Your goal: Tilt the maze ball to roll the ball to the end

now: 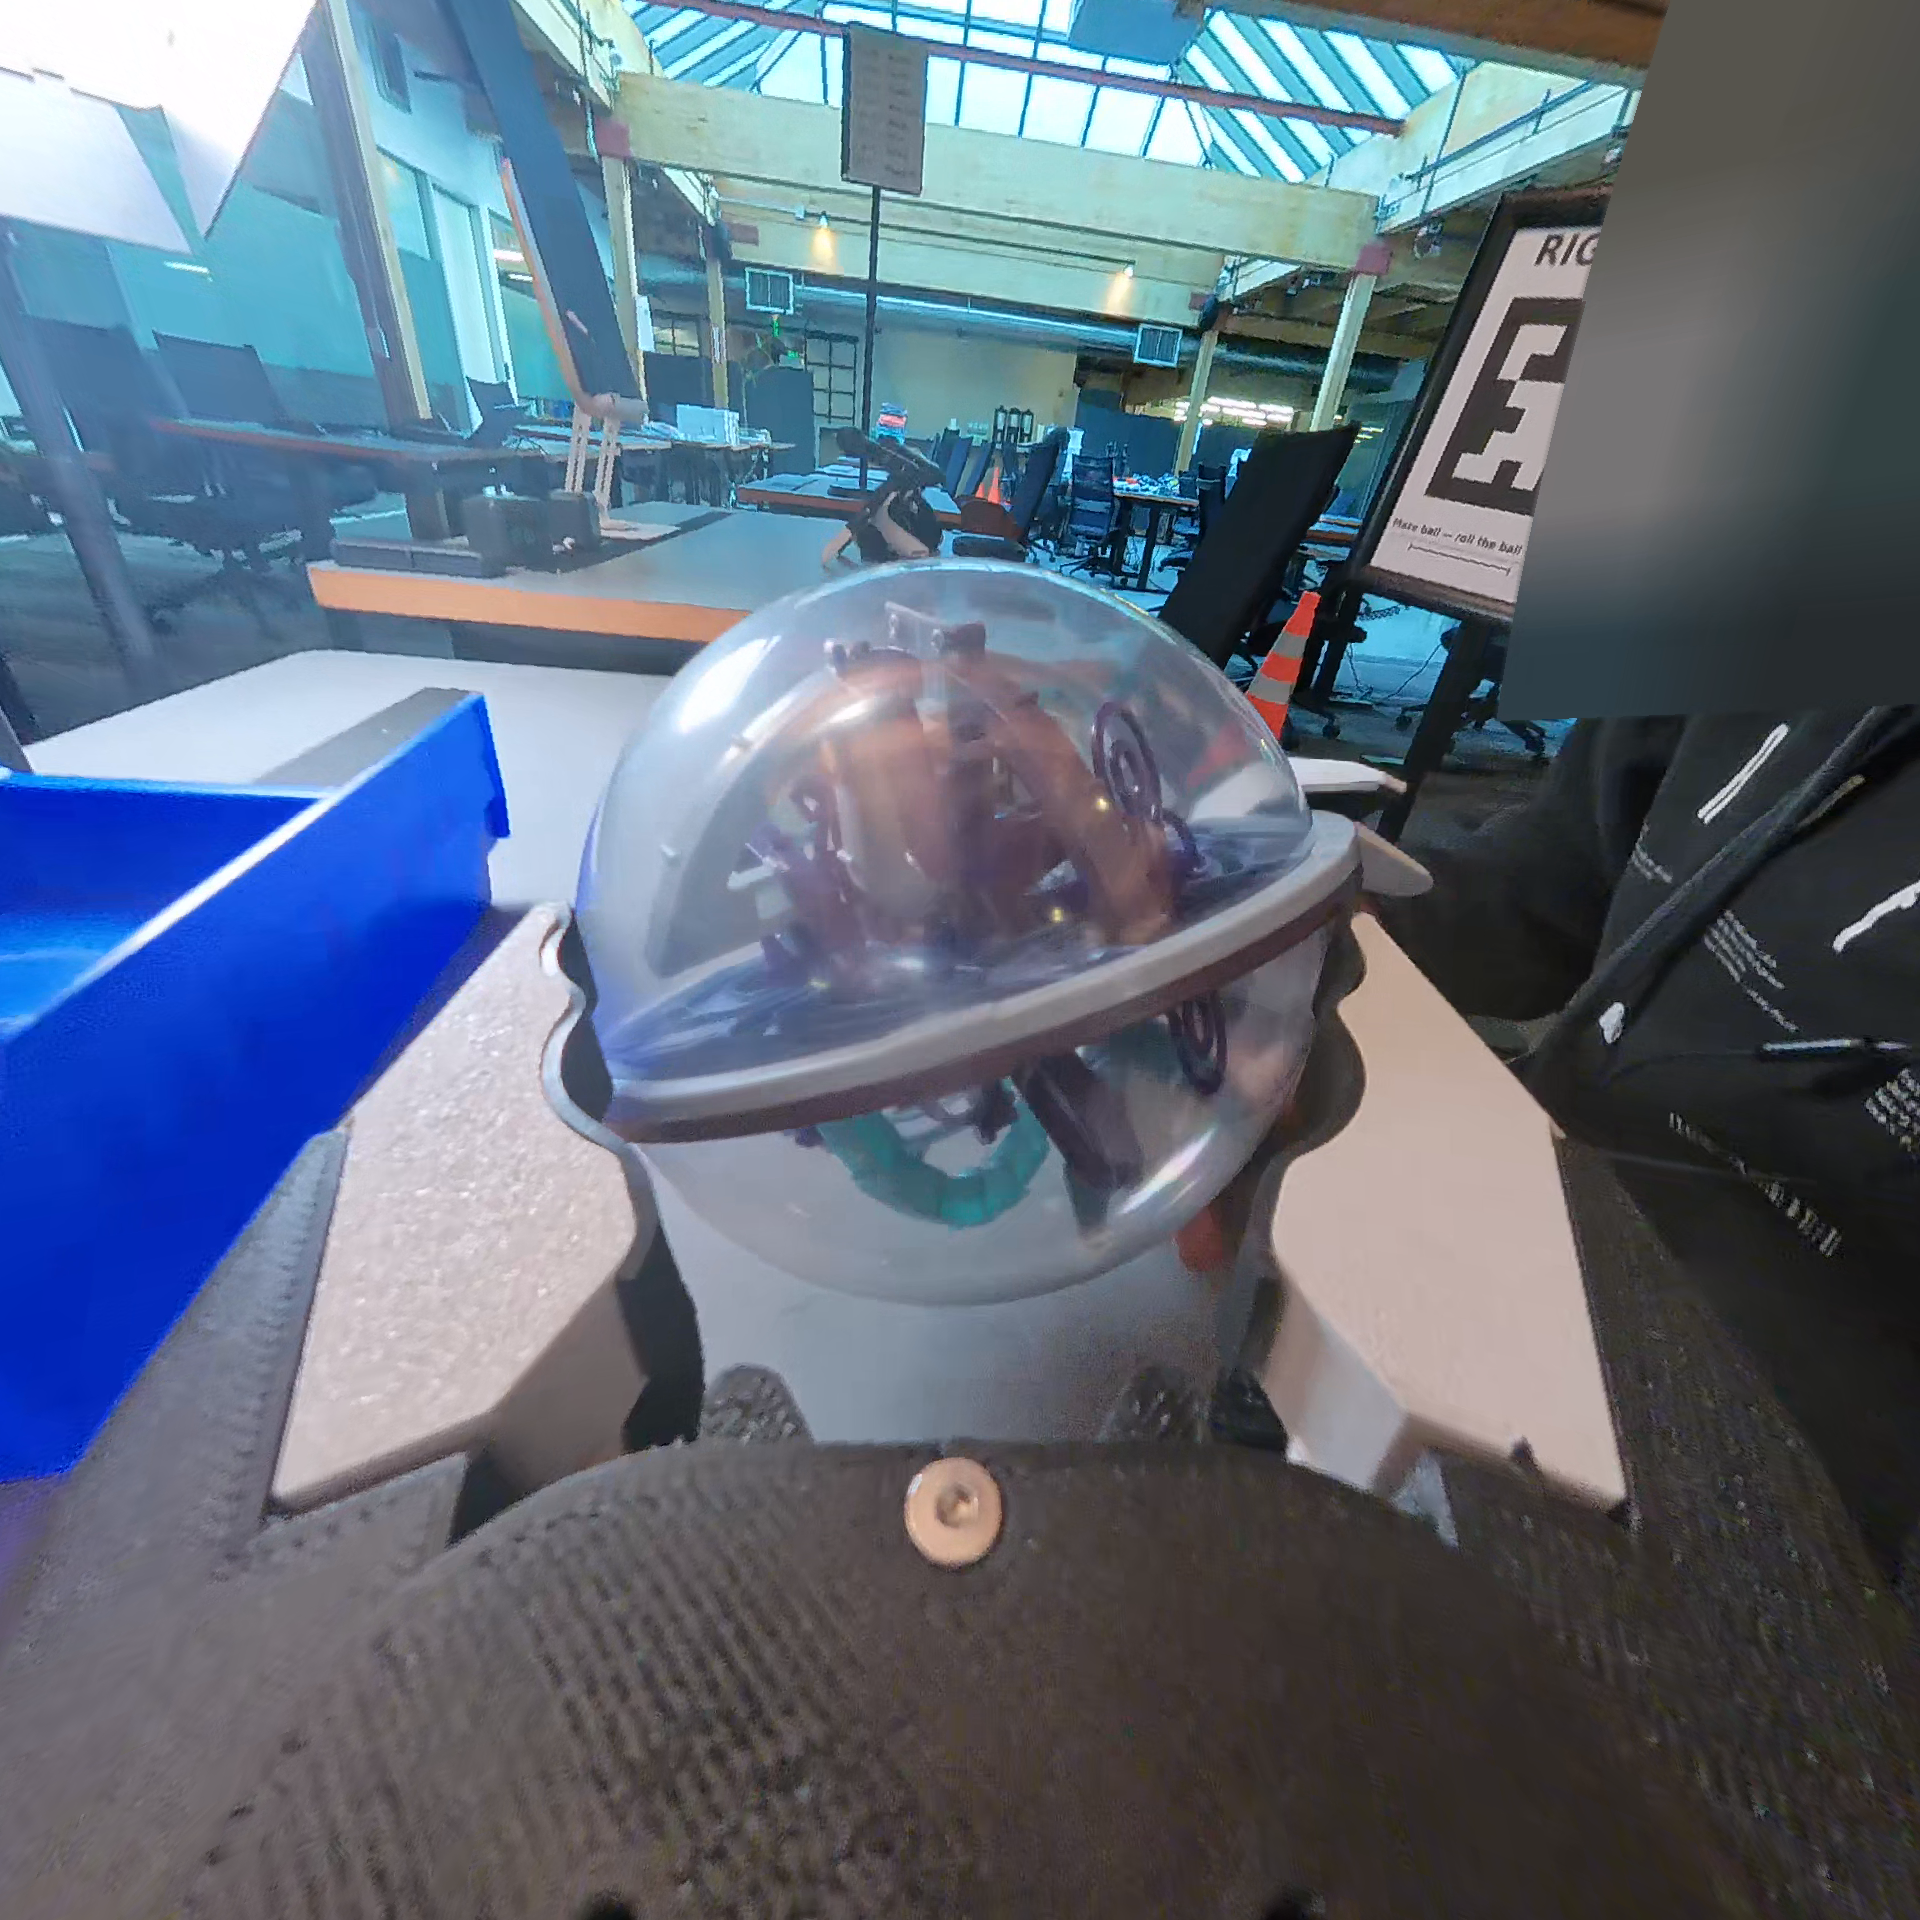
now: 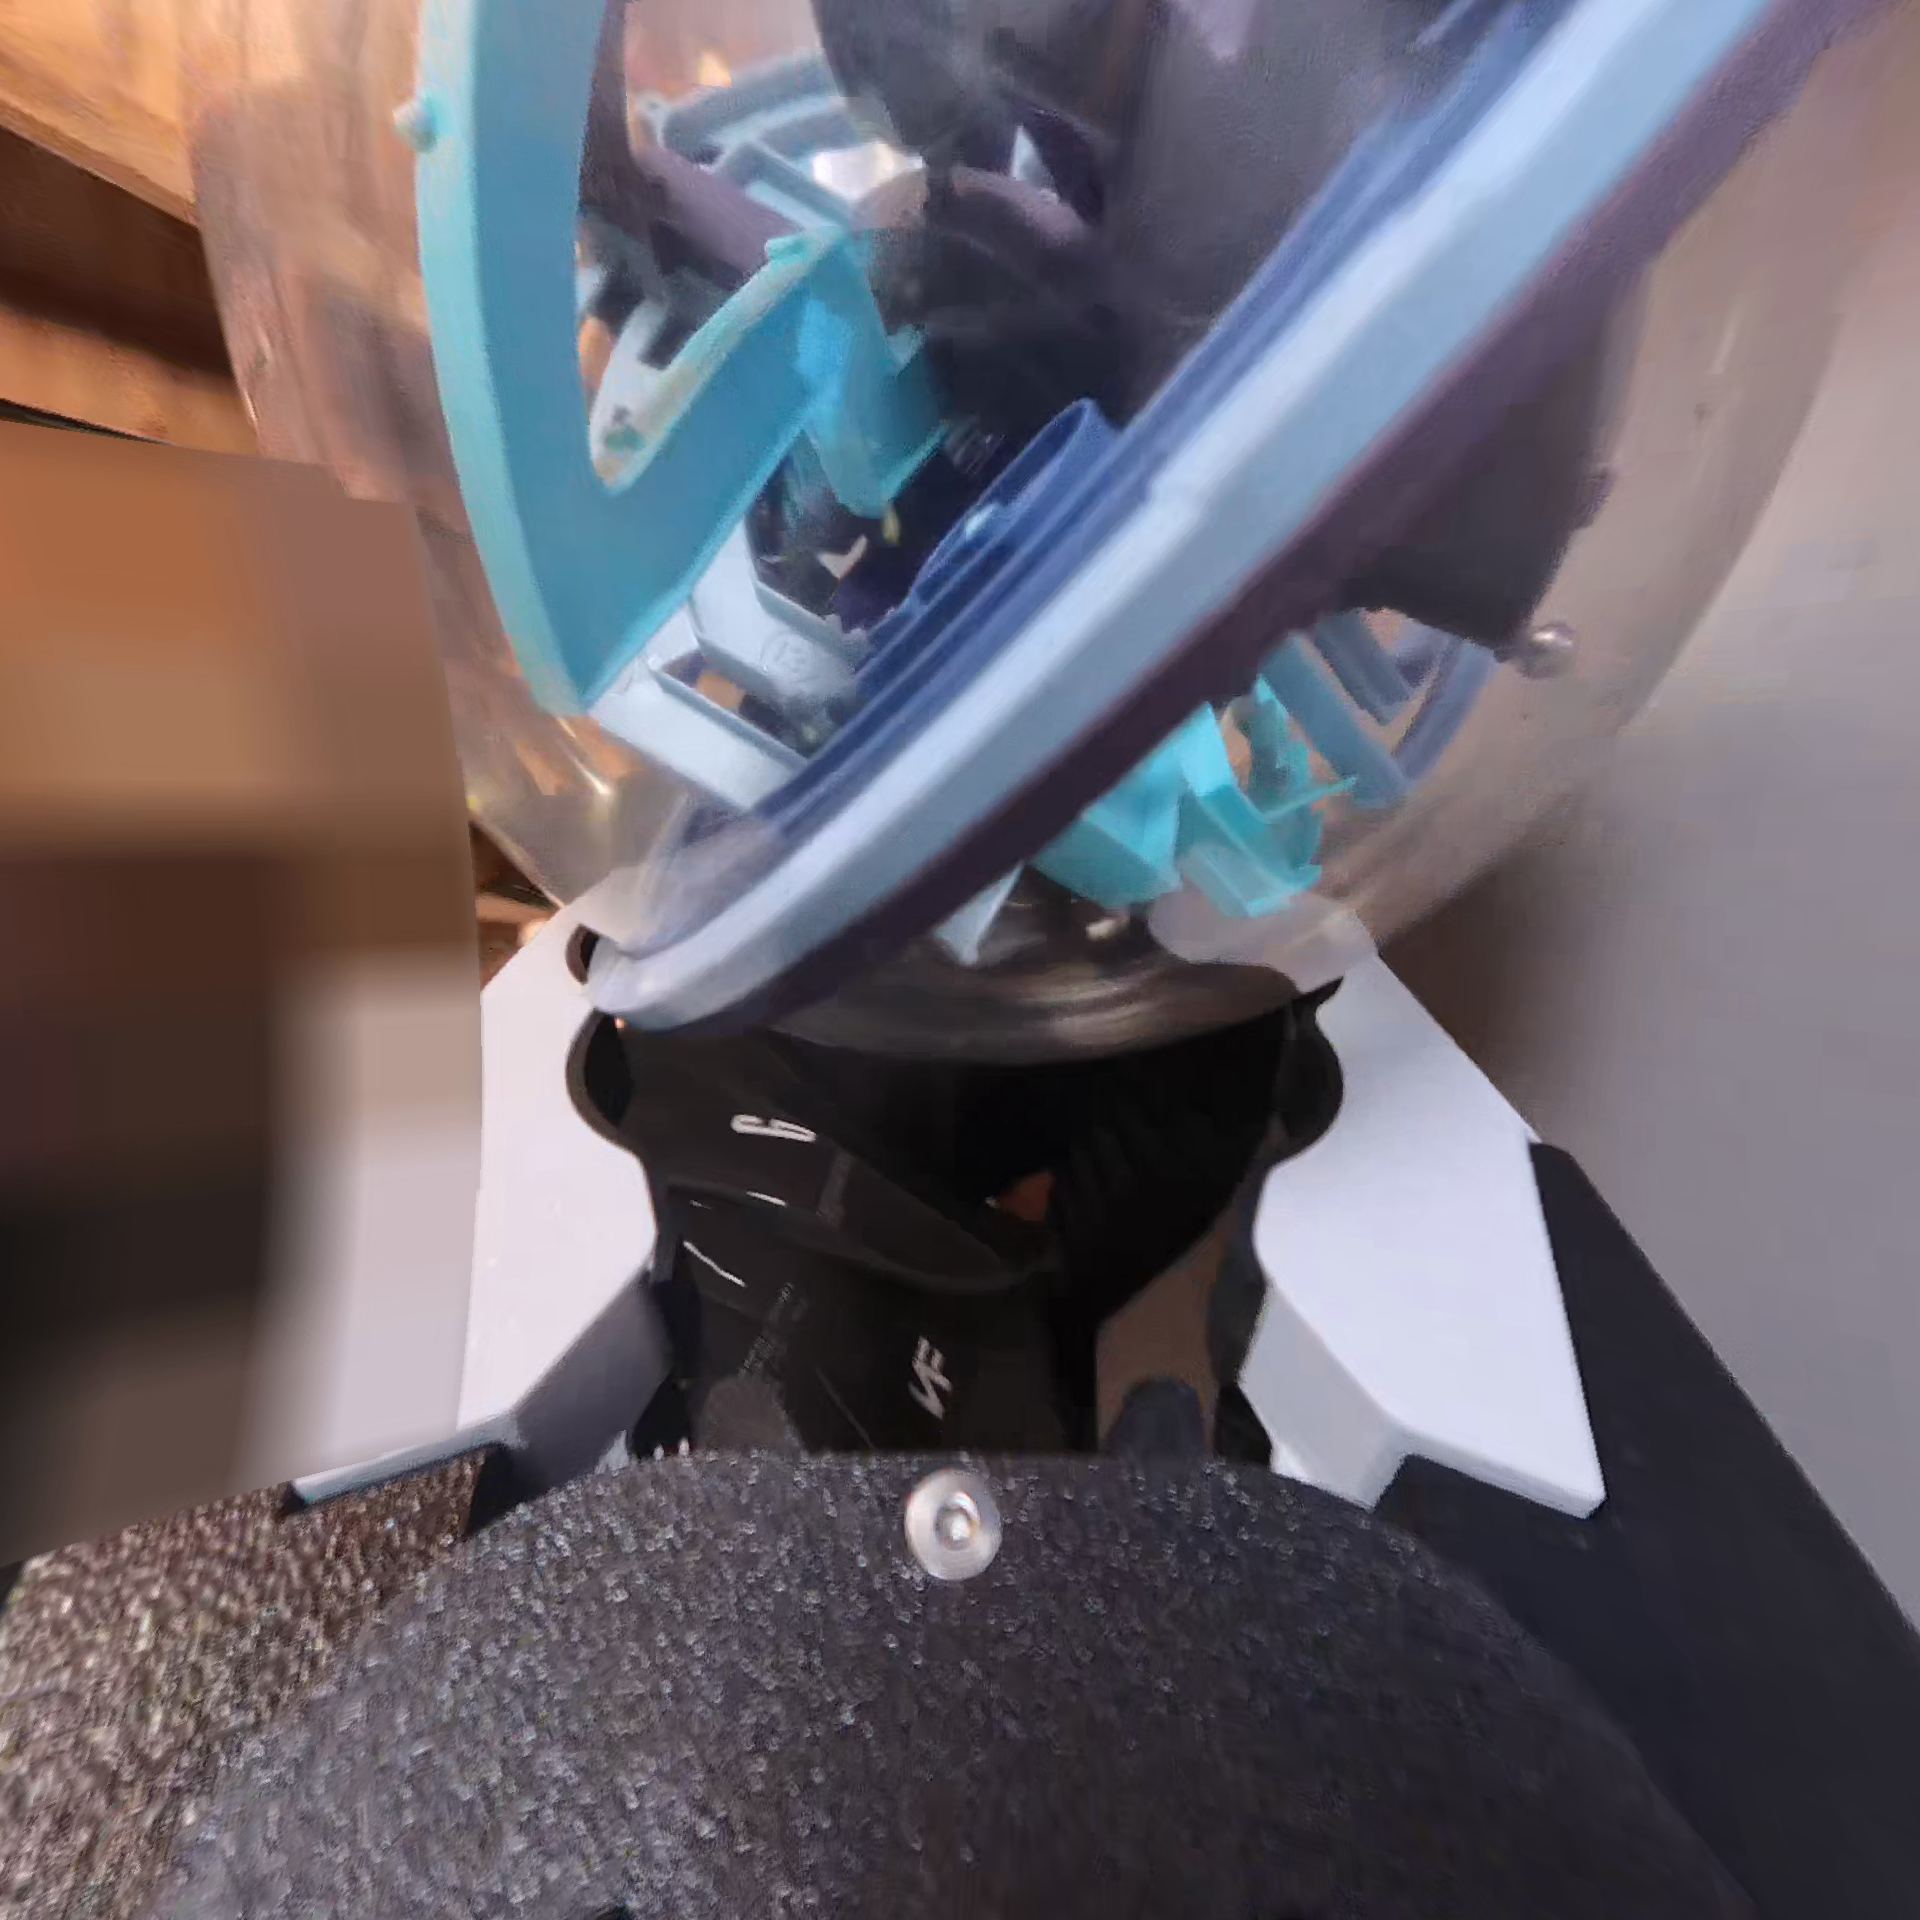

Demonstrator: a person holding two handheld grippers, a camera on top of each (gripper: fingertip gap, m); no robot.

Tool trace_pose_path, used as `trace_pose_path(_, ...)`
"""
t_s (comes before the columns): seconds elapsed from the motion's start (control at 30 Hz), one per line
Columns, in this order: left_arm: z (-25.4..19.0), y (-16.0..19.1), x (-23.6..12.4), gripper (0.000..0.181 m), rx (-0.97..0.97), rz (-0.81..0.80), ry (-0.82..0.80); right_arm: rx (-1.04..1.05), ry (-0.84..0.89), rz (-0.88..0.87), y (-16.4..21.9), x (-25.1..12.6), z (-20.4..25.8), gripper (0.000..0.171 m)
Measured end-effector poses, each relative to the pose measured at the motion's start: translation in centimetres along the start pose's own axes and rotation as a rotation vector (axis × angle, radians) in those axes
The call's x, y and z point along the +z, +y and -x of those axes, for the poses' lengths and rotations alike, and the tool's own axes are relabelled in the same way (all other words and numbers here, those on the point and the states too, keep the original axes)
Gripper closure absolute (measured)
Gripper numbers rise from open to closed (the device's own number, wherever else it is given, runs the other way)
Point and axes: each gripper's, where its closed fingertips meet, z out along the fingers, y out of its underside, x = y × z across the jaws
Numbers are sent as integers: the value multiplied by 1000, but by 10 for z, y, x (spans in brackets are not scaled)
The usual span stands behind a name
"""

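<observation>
The maze ball (image 1: 940, 831) is a clear sphere with a grey rim around its middle and brown, purple and teal tracks inside. My left gripper (image 1: 956, 1049) is shut on it, held above the table, rim tilted up to the right and seated in the left finger's notch. In the right wrist view the maze ball (image 2: 1039, 436) fills the upper frame, blurred. My right gripper (image 2: 966, 987) grips its lower edge at the fingertips. A small steel ball (image 2: 1548, 639) sits at the right inside the shell. The right gripper's pale fingertips (image 1: 1392, 868) show behind the ball.
A blue bin (image 1: 208, 987) stands close on the left on the grey table (image 1: 582, 748). A person in a dark hoodie (image 1: 1714, 987) is at the right. A sign on a stand (image 1: 1475, 436) and an orange cone (image 1: 1288, 655) are beyond.
</observation>
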Motion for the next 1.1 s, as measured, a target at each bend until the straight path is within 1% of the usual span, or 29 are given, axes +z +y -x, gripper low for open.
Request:
trace_pose_path(0.03, 0, 4, 0, 45, -6, 1, -1, -10, 42, 27, 2, -2, -4, 41)
trace_pose_path(0.13, 2, 15, 0, 46, -32, 6, -6, -49, 171, 74, 3, -10, -18, 38)
trace_pose_path(0.23, 4, 18, 0, 46, -41, -4, -16, -90, 257, 77, -2, -15, -23, 37)
trace_pose_path(0.33, 7, 22, 0, 47, -17, 20, -37, -217, 396, 81, -13, -25, -29, 34)
trace_pose_path(0.5, 8, 35, 1, 46, -57, 42, -44, -428, 599, 112, -26, -43, -41, 31)
trace_pose_path(0.53, 10, 37, 1, 48, -81, 45, -46, -480, 645, 123, -28, -47, -45, 31)
trace_pose_path(0.57, 14, 36, 0, 56, -111, 30, -55, -537, 692, 129, -30, -50, -48, 29)
trace_pose_path(0.6, 15, 31, -2, 63, -137, -12, -50, -587, 723, 131, -32, -51, -49, 30)
trace_pose_path(0.67, 18, 26, -4, 68, -182, -48, -42, -642, 754, 123, -33, -51, -48, 30)
trace_pose_path(0.8, 19, 29, -3, 65, -151, -24, -55, -677, 748, 57, -42, -54, -44, 31)
trace_pose_path(0.87, 17, 29, -2, 63, -136, -18, -48, -737, 758, 21, -49, -60, -37, 32)
trace_pose_path(1.0, 11, 29, 1, 62, -107, -9, -28, -990, 775, -18, -61, -69, -9, 29)
trace_pose_path(1.1, 7, 32, 7, 59, -62, 9, -36, -1183, 813, 27, -63, -67, 4, 30)
